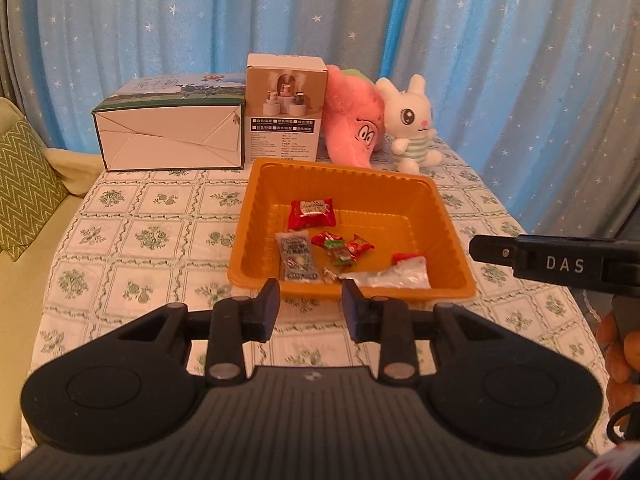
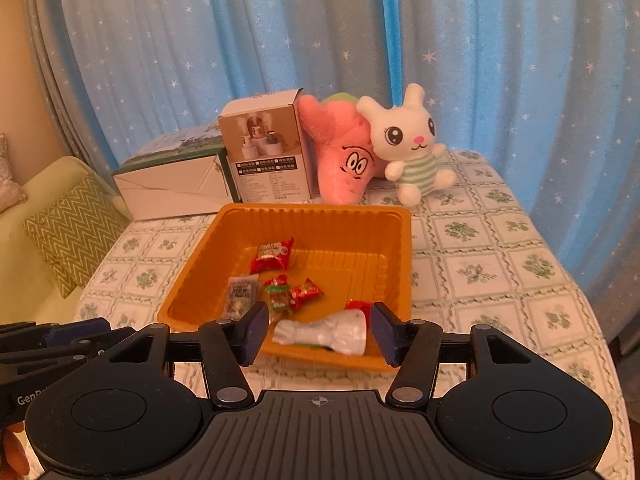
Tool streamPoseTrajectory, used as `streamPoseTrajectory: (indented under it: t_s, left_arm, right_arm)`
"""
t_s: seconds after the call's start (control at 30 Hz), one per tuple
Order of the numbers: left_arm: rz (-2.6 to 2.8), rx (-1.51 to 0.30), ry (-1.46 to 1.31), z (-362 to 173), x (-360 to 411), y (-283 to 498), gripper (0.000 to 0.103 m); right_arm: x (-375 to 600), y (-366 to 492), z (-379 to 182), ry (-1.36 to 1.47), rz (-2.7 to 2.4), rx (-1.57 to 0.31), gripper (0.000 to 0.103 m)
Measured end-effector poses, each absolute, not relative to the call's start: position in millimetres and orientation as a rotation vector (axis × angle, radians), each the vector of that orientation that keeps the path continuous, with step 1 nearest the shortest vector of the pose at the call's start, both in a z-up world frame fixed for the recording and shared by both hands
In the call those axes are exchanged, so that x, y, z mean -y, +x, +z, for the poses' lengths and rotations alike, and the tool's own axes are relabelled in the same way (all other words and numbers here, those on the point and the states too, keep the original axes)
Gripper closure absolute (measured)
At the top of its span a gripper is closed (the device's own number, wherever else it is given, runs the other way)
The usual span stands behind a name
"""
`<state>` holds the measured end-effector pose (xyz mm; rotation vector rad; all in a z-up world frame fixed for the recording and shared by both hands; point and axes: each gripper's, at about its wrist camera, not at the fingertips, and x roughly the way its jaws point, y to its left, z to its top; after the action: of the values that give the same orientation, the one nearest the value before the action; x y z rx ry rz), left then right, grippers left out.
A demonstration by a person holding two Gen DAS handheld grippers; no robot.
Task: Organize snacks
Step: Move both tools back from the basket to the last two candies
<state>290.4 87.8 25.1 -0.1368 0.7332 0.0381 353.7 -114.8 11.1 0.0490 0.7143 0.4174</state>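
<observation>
Worktop (image 1: 132, 240): floral cloth, carries everything.
Orange tray (image 1: 448, 216): mid-worktop, before the boxes and plush toys.
Snack packets (image 1: 311, 213): all lie inside the tray.
Left hand-held gripper (image 1: 311, 309): fingers apart, empty, near tray's front rim.
Right hand-held gripper (image 2: 319, 332): fingers apart, either side of a silvery wrapper (image 2: 324, 332), not clamped.

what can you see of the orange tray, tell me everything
The orange tray is a shallow square dish of thin, glossy moulded plastic with ribbed walls and a flat rim. It sits flat on the floral tablecloth, in front of the boxes and plush toys. Inside lie several wrapped snacks: a red packet, a grey sachet, small red-green candies and a white wrapper near the front edge. Neither hand-held gripper touches it.
</observation>
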Motion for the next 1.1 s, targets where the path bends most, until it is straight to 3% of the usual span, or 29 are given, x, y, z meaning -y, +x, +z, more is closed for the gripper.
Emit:
streamPoseTrajectory:
  t_s: [0.4, 1.1]
  left_arm:
    - [0.019, -0.737, -0.134, 37, -53, 213, 0.073]
    - [0.030, -0.825, -0.174, -4, -34, 144, 0.073]
  right_arm:
    - [169, 271, 20, 0.081, 0.360, -0.702, 0.047]
    - [218, 192, -14, 0.089, 0.291, -0.749, 0.047]
